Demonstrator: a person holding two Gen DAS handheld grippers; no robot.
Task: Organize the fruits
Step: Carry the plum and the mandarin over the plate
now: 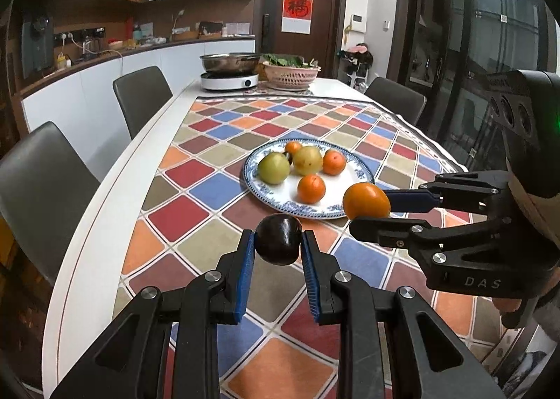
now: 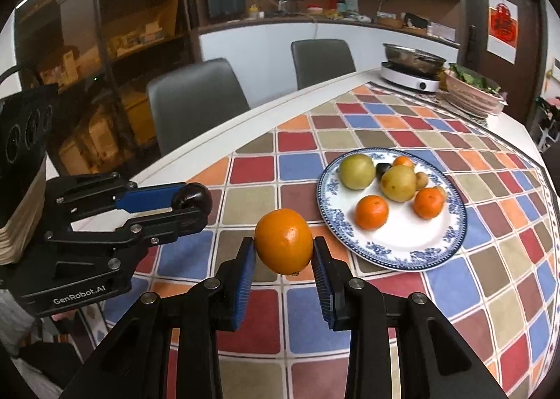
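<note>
My left gripper (image 1: 278, 241) is shut on a dark plum (image 1: 279, 239) and holds it above the tablecloth, just short of the plate's near rim. My right gripper (image 2: 284, 246) is shut on a large orange (image 2: 283, 241), held to the left of the plate. The blue-and-white plate (image 2: 413, 245) holds two green fruits (image 2: 357, 170), several small oranges (image 2: 372, 212) and a small dark fruit (image 2: 382, 169). In the left wrist view the plate (image 1: 280, 193) lies ahead, and the right gripper with the orange (image 1: 366, 202) is at its right rim. In the right wrist view the left gripper with the plum (image 2: 192, 198) is at the left.
A checked tablecloth (image 1: 217, 189) covers the white table. At the far end stand an induction cooker with a metal pan (image 1: 229, 75) and a basket of greens (image 1: 291, 73). Grey chairs (image 1: 141, 94) line the left side and one stands at the far right (image 1: 397, 98).
</note>
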